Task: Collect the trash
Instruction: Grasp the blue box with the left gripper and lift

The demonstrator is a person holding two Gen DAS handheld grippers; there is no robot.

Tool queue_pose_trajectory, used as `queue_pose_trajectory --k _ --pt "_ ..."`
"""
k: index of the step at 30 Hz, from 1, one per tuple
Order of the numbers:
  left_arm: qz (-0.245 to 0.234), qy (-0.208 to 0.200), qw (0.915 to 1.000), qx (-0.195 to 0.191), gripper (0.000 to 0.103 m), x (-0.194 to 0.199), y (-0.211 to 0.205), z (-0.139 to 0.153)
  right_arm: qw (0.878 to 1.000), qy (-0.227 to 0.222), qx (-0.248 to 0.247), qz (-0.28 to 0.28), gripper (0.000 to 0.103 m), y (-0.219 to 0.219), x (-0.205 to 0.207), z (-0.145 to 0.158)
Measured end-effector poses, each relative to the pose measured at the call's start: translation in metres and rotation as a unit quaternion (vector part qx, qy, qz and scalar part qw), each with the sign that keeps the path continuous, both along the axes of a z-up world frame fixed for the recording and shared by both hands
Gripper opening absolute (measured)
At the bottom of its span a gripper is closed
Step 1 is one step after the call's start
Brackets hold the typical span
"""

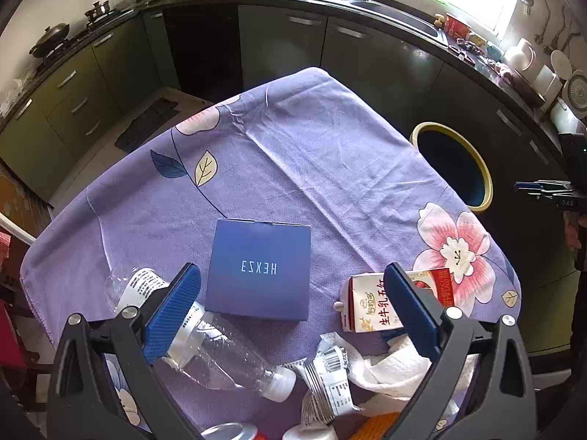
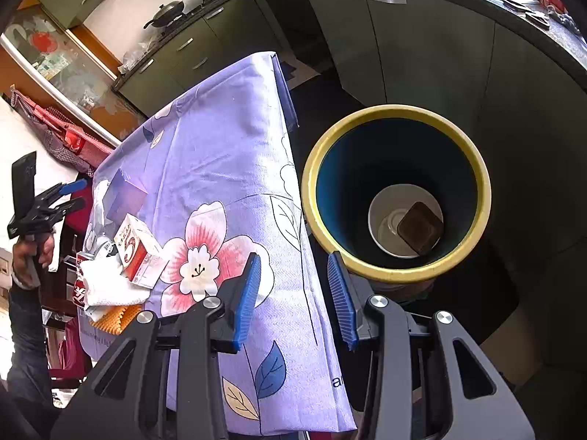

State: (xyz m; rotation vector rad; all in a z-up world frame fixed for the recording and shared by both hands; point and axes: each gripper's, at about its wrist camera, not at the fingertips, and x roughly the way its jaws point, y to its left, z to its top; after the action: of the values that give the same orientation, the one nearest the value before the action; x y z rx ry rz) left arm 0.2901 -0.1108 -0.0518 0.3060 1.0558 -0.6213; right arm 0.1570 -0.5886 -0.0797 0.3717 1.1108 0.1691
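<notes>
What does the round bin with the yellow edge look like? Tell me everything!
The trash bin is a tall round tube standing upright on the floor, right beside the table's purple flowered cloth. Its rim is yellow and its inside wall is dark blue. It is open on top, with no lid. At the bottom lies a brown square thing on something white and round. The open right gripper hangs near the rim, not touching it.
</notes>
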Motion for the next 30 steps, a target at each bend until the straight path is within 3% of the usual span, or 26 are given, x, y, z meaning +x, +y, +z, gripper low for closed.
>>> queue_pose_trajectory --k 4,12,20,21,23,30 --pt "-0.006 0.020 0.9998 0.000 0.095 0.013 -0.005 -0.012 1.000 0.003 0.001 -0.001 0.043 -0.002 0.001 -0.004" --pt "-0.004 0.035 0.9985 0.042 0.095 0.026 -0.011 -0.039 1.000 0.016 0.005 0.009 0.043 0.004 0.008 -0.016" --pt "-0.007 0.060 0.9967 0.055 0.095 0.035 -0.013 -0.062 1.000 0.023 0.008 0.018 0.043 0.012 0.013 -0.024" --pt "-0.006 0.061 0.9966 0.055 0.093 0.035 -0.013 -0.063 1.000 0.024 0.008 0.018 0.043 0.013 0.013 -0.025" --pt "-0.002 0.065 0.9961 0.060 0.074 0.036 -0.012 -0.067 1.000 0.024 0.008 0.017 0.043 0.013 0.013 -0.026" --pt "0.006 0.063 0.9967 0.051 0.073 0.034 -0.012 -0.062 1.000 0.020 0.011 0.017 0.043 0.012 0.012 -0.026"
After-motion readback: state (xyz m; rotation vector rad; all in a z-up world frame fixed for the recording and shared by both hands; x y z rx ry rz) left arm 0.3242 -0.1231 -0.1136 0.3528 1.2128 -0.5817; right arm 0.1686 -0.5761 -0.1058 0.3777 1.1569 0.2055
